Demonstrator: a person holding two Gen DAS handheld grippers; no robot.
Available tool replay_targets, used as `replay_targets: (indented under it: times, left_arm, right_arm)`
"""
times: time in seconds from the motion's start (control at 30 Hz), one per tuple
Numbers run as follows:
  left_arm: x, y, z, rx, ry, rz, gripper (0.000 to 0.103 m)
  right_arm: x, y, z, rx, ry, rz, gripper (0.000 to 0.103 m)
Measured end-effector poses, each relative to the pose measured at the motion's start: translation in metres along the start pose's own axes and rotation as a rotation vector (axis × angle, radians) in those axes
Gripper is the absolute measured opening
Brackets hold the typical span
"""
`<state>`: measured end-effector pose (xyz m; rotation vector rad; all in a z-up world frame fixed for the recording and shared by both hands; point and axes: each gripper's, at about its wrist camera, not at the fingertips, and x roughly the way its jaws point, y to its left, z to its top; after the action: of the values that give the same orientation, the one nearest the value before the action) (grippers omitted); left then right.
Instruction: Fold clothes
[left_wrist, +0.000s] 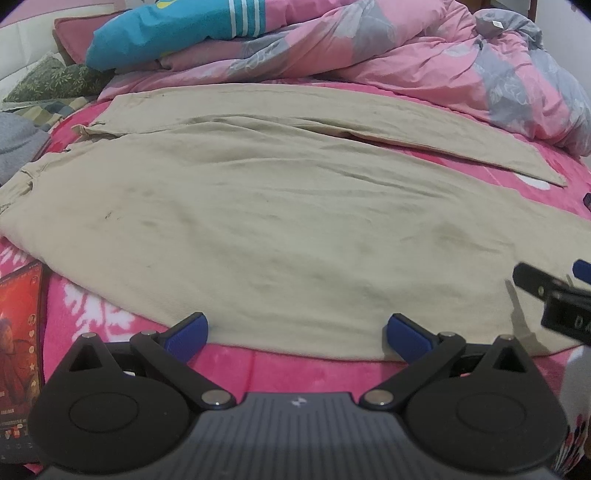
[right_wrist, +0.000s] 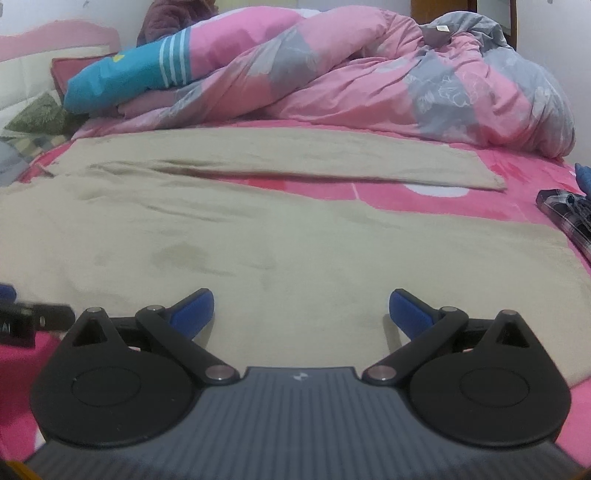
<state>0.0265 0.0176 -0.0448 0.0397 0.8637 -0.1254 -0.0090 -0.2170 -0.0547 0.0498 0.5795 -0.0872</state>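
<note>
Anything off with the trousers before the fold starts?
Yes. The beige trousers carry several dark smudges on the near leg, in both wrist views. The legs are splayed, with pink bedding showing in the gap. Both the left gripper and right gripper are open at the near edge.

Beige trousers (left_wrist: 258, 221) lie flat and spread on the pink bedspread (left_wrist: 229, 365), legs slightly parted
</note>
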Motion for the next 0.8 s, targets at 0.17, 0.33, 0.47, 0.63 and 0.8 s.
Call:
replay_targets:
  times: [0.17, 0.33, 0.47, 0.63, 0.8]
  left_arm:
    - [0.0, -0.001, 0.0, -0.002, 0.001, 0.003, 0.103]
    - [0.0, -0.001, 0.0, -0.006, 0.0, 0.006, 0.103]
    - [0.0, -0.002, 0.0, -0.012, 0.001, 0.011, 0.103]
    - [0.0, -0.002, 0.0, -0.019, 0.001, 0.017, 0.103]
    - [-0.001, -0.003, -0.003, -0.017, -0.016, 0.021, 0.103]
  right_arm:
    - [0.007, 0.0, 0.003, -0.015, 0.001, 0.008, 0.102]
    - [0.017, 0.002, 0.004, -0.031, 0.023, 0.022, 0.102]
    - [0.014, 0.003, 0.022, -0.05, -0.024, 0.039, 0.102]
    - [0.024, 0.008, 0.033, -0.054, -0.029, 0.071, 0.102]
    - [0.048, 0.012, 0.019, -0.045, 0.031, 0.08, 0.102]
